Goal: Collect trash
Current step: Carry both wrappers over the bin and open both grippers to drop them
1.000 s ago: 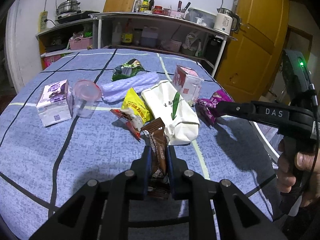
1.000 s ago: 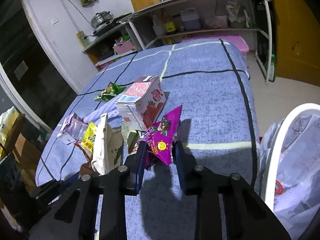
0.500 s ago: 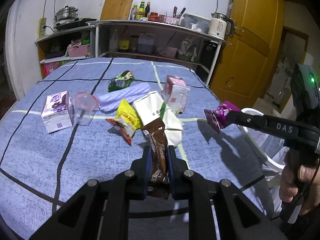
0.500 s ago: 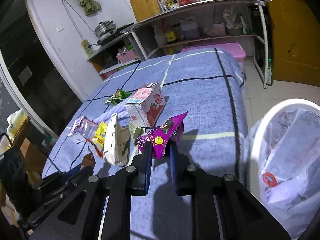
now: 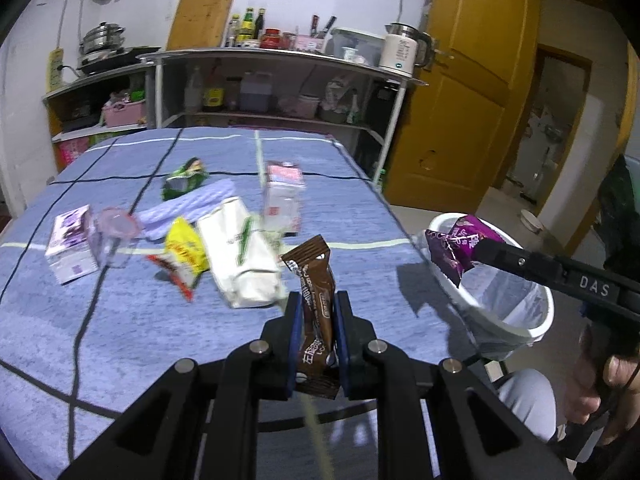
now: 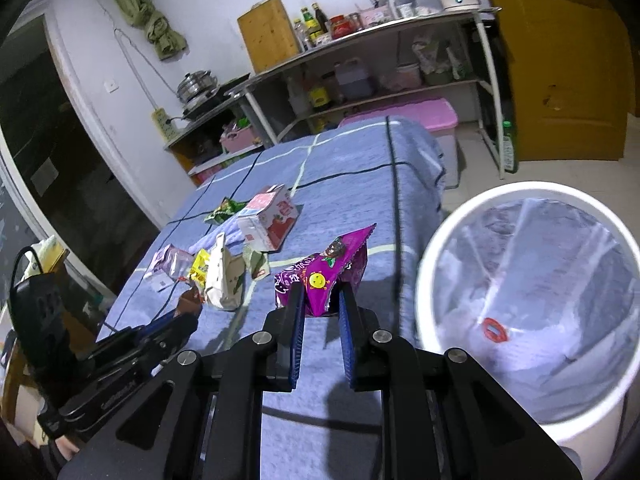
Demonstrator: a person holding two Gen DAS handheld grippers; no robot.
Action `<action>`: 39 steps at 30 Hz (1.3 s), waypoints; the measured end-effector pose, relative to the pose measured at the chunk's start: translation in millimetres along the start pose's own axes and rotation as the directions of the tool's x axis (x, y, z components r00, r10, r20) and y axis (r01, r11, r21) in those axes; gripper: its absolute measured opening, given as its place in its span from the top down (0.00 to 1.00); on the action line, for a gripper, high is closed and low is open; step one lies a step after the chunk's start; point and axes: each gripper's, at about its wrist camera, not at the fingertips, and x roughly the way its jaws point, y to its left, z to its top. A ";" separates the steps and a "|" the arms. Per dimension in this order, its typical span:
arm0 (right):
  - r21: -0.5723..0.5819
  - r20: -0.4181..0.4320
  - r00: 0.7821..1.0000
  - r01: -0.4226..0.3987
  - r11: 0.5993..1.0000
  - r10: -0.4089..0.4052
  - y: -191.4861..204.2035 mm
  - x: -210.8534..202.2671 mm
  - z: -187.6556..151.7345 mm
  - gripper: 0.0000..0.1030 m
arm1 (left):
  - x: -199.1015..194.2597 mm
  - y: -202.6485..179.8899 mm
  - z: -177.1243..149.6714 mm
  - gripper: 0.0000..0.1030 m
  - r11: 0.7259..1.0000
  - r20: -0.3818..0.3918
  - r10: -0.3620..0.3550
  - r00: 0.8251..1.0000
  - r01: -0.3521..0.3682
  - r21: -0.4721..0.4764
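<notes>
Both grippers have lifted off the table and swung toward the white bin since a second ago, each taking a piece of trash along. One second back the purple snack bag lay on the cloth between wide jaws; now the right gripper is pinched tight on the purple snack bag and holds it in the air, close beside the bin. In the left view the bag hangs right at the bin's rim. The left gripper is squeezed shut on the brown wrapper, which sticks up between its blue pads, above the blue cloth of the table. The bin has a clear bag inside and sits on the floor just past the table's edge. More trash is left on the table: a pink carton, a white pack, a yellow wrapper, a green wrapper, a purple carton and a clear cup. To do this step well, I think the right hand should go on until the bag is over the middle of the bin, not the rim, and only then let go. A light bag may stick to the pads or slide outside. The left hand should wait its turn so the two grippers do not bump.
</notes>
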 end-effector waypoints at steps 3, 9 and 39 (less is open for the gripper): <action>0.011 0.020 1.000 0.020 1.000 -0.020 -8.4 -13.1 -1.2 0.84 | 4.2 -14.1 5.6 0.84 0.999 -0.001 -0.029 1.000 0.029 0.025; 0.048 0.045 0.996 0.072 0.996 -0.074 -31.1 -34.3 -5.5 0.84 | 15.9 -47.6 17.1 0.84 0.992 -0.006 -0.093 0.996 0.093 0.083; 0.168 -0.049 0.970 0.241 0.956 -0.237 -120.8 -58.0 -31.5 0.83 | 95.5 -162.2 27.6 0.83 0.922 -0.158 -0.300 0.941 0.328 0.205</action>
